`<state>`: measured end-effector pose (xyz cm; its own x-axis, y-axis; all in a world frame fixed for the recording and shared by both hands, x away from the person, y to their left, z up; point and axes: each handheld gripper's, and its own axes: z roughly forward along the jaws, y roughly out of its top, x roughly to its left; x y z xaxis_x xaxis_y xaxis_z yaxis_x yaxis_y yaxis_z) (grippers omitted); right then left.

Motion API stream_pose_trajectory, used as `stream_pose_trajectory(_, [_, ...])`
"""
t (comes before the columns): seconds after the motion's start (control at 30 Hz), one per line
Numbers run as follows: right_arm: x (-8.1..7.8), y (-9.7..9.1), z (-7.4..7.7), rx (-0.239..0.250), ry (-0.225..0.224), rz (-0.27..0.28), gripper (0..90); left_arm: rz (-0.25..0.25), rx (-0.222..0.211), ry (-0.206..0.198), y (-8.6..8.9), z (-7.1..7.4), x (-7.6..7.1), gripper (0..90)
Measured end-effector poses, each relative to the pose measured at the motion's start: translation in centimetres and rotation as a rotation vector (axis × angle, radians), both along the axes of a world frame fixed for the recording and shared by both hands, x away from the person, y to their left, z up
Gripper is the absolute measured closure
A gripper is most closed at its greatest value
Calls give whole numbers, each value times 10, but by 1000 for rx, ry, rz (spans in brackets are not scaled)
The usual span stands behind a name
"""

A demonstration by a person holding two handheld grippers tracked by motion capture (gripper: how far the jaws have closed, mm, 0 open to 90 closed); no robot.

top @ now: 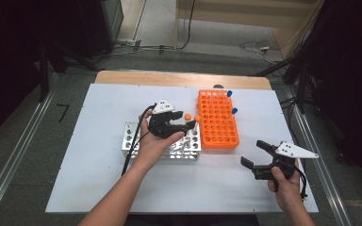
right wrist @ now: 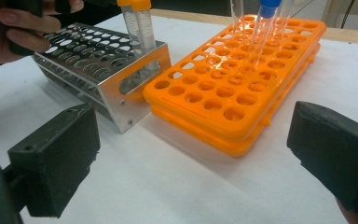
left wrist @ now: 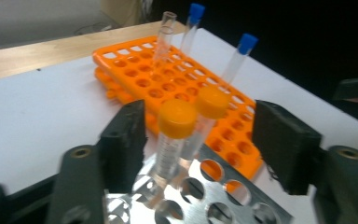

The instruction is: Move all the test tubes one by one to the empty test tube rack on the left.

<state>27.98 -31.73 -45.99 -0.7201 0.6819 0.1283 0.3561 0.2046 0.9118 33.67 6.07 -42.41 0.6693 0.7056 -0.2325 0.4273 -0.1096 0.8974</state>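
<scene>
Orange-capped tube [left wrist: 175, 135] stands upright in my metal rack [left wrist: 223, 198], long axis vertical, cap up. Left tongs [left wrist: 200, 140] apart around it, not touching. Right tongs [right wrist: 191, 163] apart, empty.

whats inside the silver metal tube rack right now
Two clear tubes with orange caps stand side by side in holes at one end of the silver metal rack. The other holes in sight look empty; the person's left hand covers part of the rack in the high view.

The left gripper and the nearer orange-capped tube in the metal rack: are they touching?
Apart. The left gripper view shows the left gripper open around the orange-capped tube, with a plain gap on both sides; the tube stands in the metal rack.
</scene>
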Motion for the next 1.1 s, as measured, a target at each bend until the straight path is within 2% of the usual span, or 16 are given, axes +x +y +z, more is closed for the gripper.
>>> stream_pose_trajectory(0.1, [1, 0, 0, 3, 4, 2, 10, -7, -1, -15, 4, 3, -11, 129])
stream_pose_trajectory(0.17, [2, 1, -1, 5, 3, 2, 10, -17, -9, -28, 9, 4, -19, 67])
stream_pose_trajectory(0.3, [3, 1, -1, 3, 6, -5, 10, -21, -33, -52, 22, 6, -34, 10])
stream_pose_trajectory(0.47, [6, 4, 1, 6, 2, -6, 11, -7, -58, -86, 39, 5, -54, 0])
stream_pose_trajectory(0.53, [9, 6, 3, 7, 5, -8, 11, -5, -70, -91, 43, 4, -59, 0])
stream_pose_trajectory(0.6, [14, 9, 4, 10, 13, -9, 11, -9, -51, -99, 46, 3, -63, 0])
stream_pose_trajectory(0.67, [19, 11, 6, 20, 19, -10, 11, -9, -69, -108, 50, 3, -66, 0])
stream_pose_trajectory(0.73, [25, 13, 8, 29, 21, -12, 11, -13, -68, -115, 51, 1, -69, 0])
stream_pose_trajectory(0.83, [37, 19, 10, 19, 22, -12, 12, -23, -61, -116, 53, -3, -72, 0])
stream_pose_trajectory(0.97, [53, 28, 9, 6, 25, -7, 15, -18, -76, -108, 59, -5, -73, 0])
stream_pose_trajectory(1.1, [72, 39, 5, -1, 46, -34, 47, -8, -82, -100, 63, -6, -74, 0])
